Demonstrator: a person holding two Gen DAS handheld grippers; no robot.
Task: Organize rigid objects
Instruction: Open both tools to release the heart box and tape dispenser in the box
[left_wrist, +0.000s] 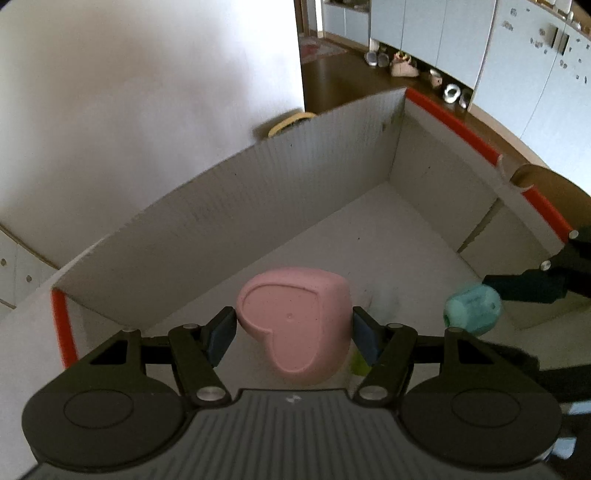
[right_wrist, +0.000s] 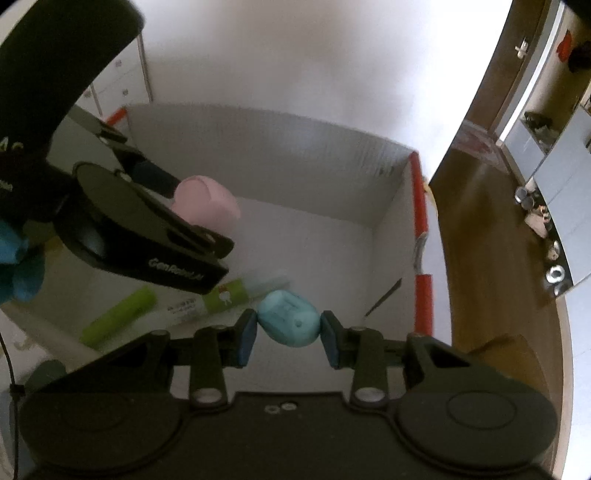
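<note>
Over the cardboard box (left_wrist: 332, 155), the left hand-held gripper (left_wrist: 293, 328) pinched a pink heart (left_wrist: 295, 325) above the box floor, while beside it the right hand-held gripper (right_wrist: 289, 330) pinched a teal block (right_wrist: 289, 324) crosswise.

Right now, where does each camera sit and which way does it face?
Left wrist: on the left gripper, angled down into the white box; pads clamp the pink heart block.
Right wrist: on the right gripper, angled down into the box, clamping the teal block; a blue glove shows.
Shared: box, both blocks, each other's gripper.
</note>
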